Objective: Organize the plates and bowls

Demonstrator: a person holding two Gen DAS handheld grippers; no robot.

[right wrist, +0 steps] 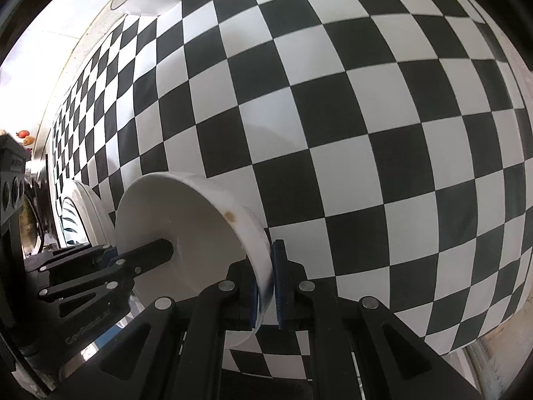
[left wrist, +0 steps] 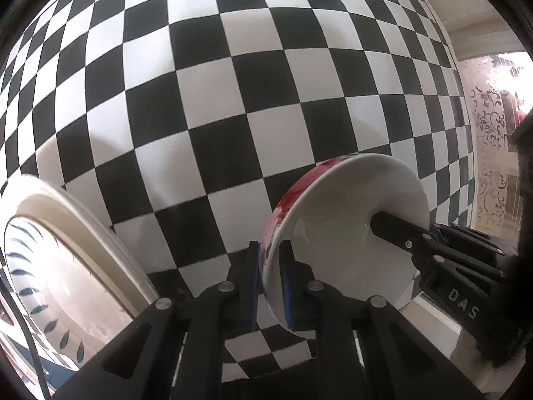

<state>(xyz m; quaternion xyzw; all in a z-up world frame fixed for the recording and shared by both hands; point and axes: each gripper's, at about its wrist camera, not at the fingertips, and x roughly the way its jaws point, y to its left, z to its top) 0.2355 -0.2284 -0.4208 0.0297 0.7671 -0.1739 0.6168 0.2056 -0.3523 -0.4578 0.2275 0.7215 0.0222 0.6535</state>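
Left wrist shows left gripper [left wrist: 270,278] and right gripper [right wrist: 266,288] both clamped on 1 floral bowl [left wrist: 346,220], mid-carry, with the blue-leaf plate [left wrist: 66,266] left of them unsorted.

Both fisheye views bulge strongly; the checkered tablecloth [left wrist: 233,100] bends toward dark vignetted corners. Daylight enters from the curtained window [left wrist: 499,106], which is overexposed, and a washed-out patch fills the upper left of the right wrist view. Soft shadows lie on the cloth. The blue-leaf plate [left wrist: 60,266] shows glare and slight blur.
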